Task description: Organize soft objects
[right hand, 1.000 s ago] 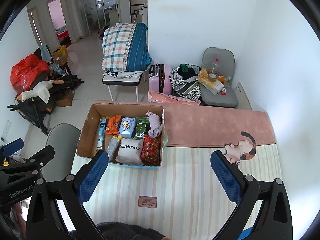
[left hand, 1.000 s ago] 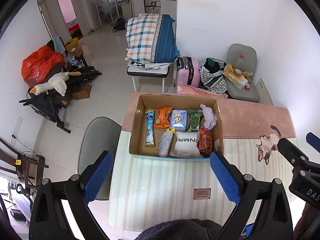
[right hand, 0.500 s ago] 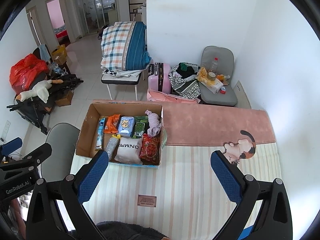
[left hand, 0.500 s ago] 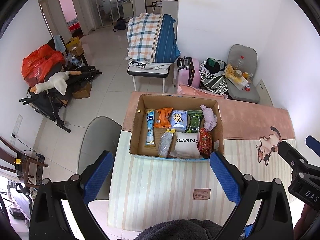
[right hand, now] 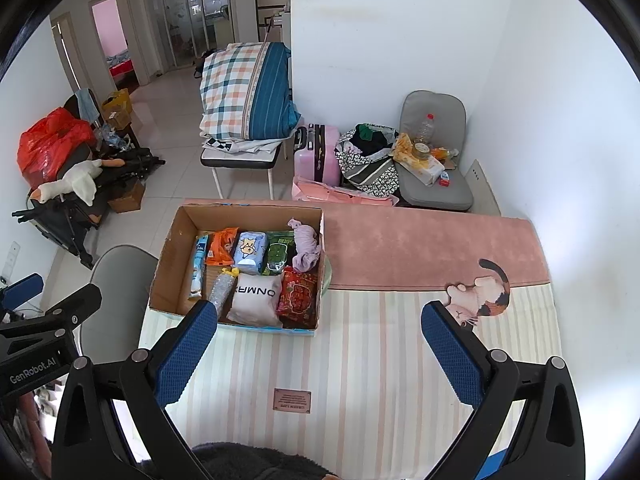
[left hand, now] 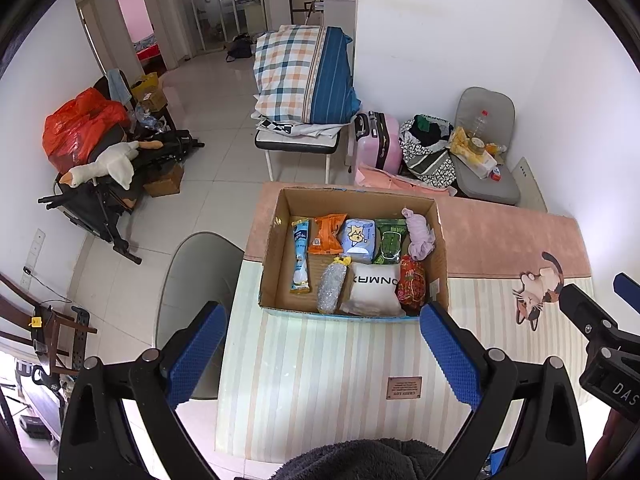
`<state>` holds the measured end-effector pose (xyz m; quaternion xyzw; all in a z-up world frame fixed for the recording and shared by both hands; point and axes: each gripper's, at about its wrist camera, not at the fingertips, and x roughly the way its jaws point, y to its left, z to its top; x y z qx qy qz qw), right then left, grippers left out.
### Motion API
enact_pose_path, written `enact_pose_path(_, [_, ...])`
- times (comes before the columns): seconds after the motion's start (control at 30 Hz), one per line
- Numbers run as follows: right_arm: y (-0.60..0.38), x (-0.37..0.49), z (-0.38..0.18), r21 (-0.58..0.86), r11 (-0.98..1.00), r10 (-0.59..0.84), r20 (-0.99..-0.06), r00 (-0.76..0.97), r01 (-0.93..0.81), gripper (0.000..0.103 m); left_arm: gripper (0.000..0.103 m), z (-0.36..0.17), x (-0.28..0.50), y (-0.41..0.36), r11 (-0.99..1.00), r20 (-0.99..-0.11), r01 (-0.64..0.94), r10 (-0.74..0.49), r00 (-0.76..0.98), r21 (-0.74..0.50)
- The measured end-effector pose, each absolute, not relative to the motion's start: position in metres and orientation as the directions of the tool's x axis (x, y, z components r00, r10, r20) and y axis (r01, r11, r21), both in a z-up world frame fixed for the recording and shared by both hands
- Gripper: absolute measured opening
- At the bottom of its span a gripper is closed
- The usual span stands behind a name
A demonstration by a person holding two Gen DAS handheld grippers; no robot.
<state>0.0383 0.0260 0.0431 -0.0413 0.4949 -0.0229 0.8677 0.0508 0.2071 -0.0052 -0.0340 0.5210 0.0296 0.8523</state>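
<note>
Tongs on the left [left hand: 320, 344] hang wide apart, gripping nothing, above the striped counter [left hand: 320, 380]. Ahead, a cardboard box [left hand: 272, 256] holds packets, a white pillow [left hand: 374, 290] and a lilac cloth [left hand: 418, 234]. Right tongs [right hand: 320, 344] gape empty too, near a cat picture [right hand: 484, 292].
</note>
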Motion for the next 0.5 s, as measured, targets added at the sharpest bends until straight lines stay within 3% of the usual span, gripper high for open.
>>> enact_pose_path(0.5, [0.0261, 0.0403, 0.0417, -0.102, 0.995, -0.087, -0.854, 0.513, -0.001, 0.103, 0.099, -0.0058, 0.0520, 0.2117, 0.996, -0.890, -0.086, 0.015, 0.455, -0.027])
